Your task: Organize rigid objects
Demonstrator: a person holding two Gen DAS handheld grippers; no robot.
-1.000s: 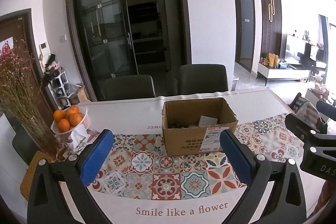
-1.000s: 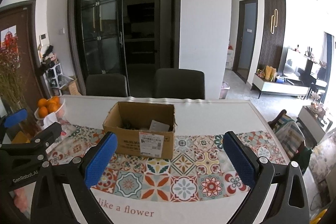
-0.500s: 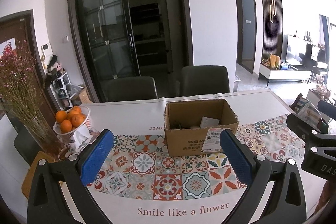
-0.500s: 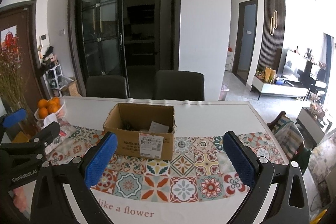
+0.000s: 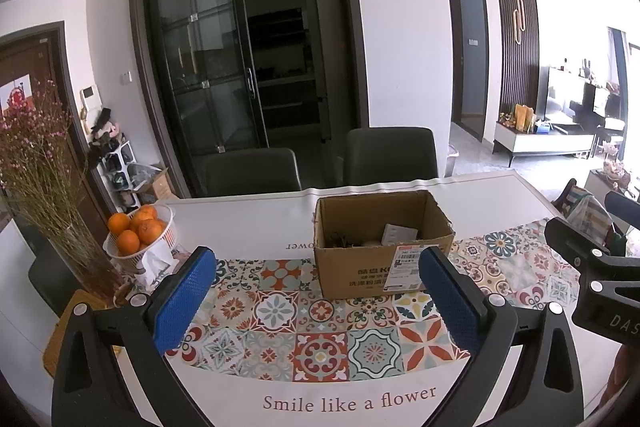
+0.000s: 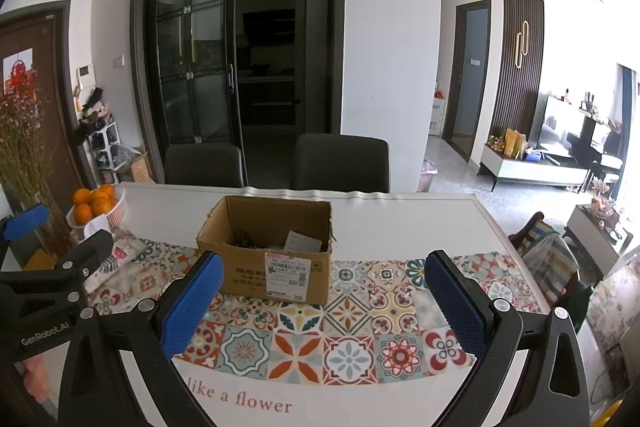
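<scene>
The left tongs hang released over the near edge of the table, blue pads wide apart with nothing between them. The right tongs are likewise spread and empty, just beside them; part of each shows at the edge of the other's view.

Under both pairs lies a cloth with a band of coloured floral tiles and the words "Smile like a flower" printed nearest the tongs. Past the pads, on the far edge of that tiled band, stands an open cardboard box, ahead and slightly right of the left tongs, ahead and slightly left of the right ones. A white shipping label is stuck on its near face. Inside it are a pale card-like item and some dark, tangled bits that are too small to identify.

Off to the left of the left tongs sit a white basket of oranges and, nearer the table's corner, a glass vase of dried pink-tipped stems.

Across the table from the tongs, two dark chairs are pushed in. Behind them are a dark-framed glass sliding door, partly open onto an unlit room, and a white wall. Far right of the tongs, the room opens onto a bright living area with a slatted dark panel and a low white cabinet.
</scene>
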